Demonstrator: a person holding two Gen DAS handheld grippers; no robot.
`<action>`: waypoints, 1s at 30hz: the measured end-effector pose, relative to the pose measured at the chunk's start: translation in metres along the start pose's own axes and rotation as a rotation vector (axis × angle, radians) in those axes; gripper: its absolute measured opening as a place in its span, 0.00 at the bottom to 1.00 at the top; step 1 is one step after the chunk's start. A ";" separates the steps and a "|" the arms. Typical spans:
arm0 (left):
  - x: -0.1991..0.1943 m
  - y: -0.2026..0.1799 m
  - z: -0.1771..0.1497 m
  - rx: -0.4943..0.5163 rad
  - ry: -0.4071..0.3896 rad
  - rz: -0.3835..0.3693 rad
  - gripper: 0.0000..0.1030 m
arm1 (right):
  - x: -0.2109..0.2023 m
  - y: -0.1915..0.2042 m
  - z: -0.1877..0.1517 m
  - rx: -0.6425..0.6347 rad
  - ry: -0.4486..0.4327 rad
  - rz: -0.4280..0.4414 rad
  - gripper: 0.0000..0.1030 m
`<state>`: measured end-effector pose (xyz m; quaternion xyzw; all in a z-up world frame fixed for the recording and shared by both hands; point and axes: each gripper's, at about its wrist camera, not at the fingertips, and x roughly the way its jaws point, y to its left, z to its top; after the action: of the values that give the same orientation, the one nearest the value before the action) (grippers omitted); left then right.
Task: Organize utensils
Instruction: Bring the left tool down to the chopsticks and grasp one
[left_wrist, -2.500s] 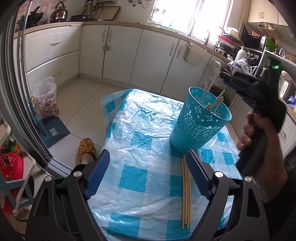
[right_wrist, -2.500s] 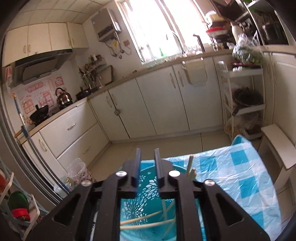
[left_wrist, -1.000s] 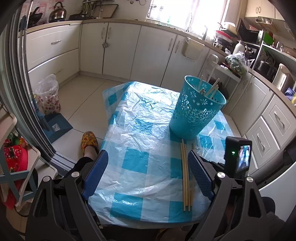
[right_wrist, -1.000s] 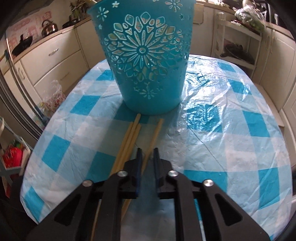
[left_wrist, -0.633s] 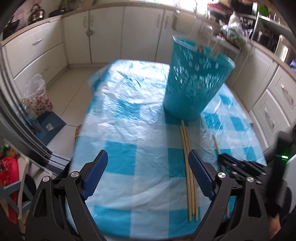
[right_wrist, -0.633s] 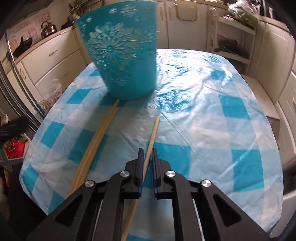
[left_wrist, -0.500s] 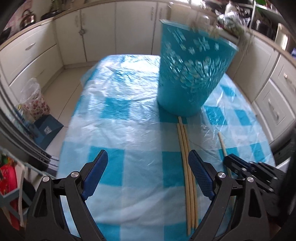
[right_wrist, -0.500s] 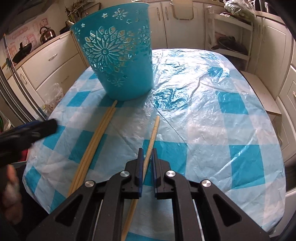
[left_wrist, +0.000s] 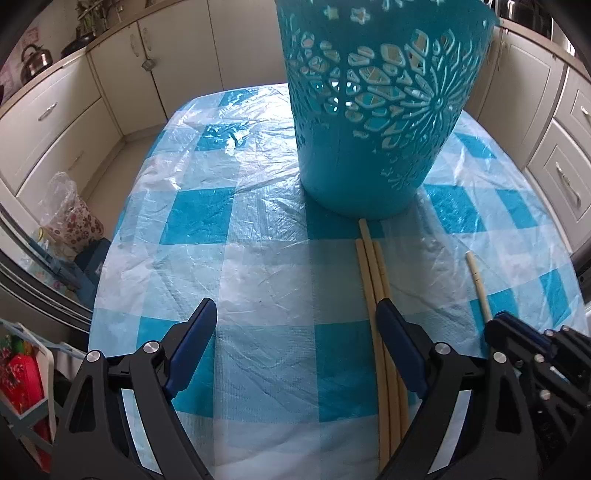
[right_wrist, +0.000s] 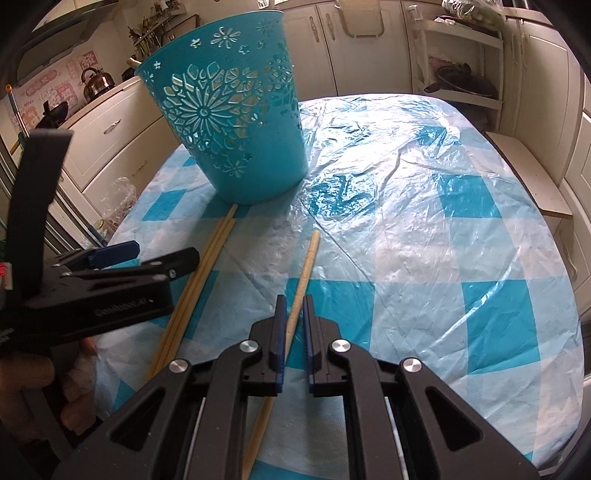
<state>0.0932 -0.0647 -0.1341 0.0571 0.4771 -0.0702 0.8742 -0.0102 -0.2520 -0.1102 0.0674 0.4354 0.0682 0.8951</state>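
Note:
A turquoise cut-out basket (left_wrist: 376, 110) stands on the blue-checked table; it also shows in the right wrist view (right_wrist: 232, 122), with chopsticks inside. Three wooden chopsticks (left_wrist: 376, 280) lie together in front of it, also in the right wrist view (right_wrist: 199, 269). A single chopstick (right_wrist: 304, 269) lies apart to their right, and shows in the left wrist view (left_wrist: 478, 284). My left gripper (left_wrist: 295, 332) is open and empty, its right finger over the three chopsticks. My right gripper (right_wrist: 293, 314) has its jaws nearly shut astride the single chopstick; grip unclear.
The table is covered with a crinkled plastic checked cloth (left_wrist: 258, 258). Kitchen cabinets (left_wrist: 55, 118) ring the room. A plastic bag (left_wrist: 70, 218) sits on the floor at left. A low wooden stool (right_wrist: 528, 177) stands beside the table at right.
My left gripper has moved forward and lower toward the basket and the three chopsticks. My right gripper has stayed over the single chopstick, lowering slightly.

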 end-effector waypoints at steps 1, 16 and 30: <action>0.001 -0.001 0.001 0.004 0.003 0.007 0.82 | 0.000 -0.001 0.000 0.003 0.001 0.003 0.09; 0.004 -0.011 0.003 0.051 -0.023 -0.013 0.66 | -0.001 -0.003 0.000 0.019 -0.008 0.006 0.10; 0.003 -0.017 0.003 0.079 -0.057 -0.066 0.50 | -0.001 -0.006 0.003 0.027 -0.027 0.004 0.18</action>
<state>0.0941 -0.0823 -0.1362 0.0738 0.4505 -0.1195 0.8817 -0.0085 -0.2584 -0.1086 0.0811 0.4241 0.0631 0.8998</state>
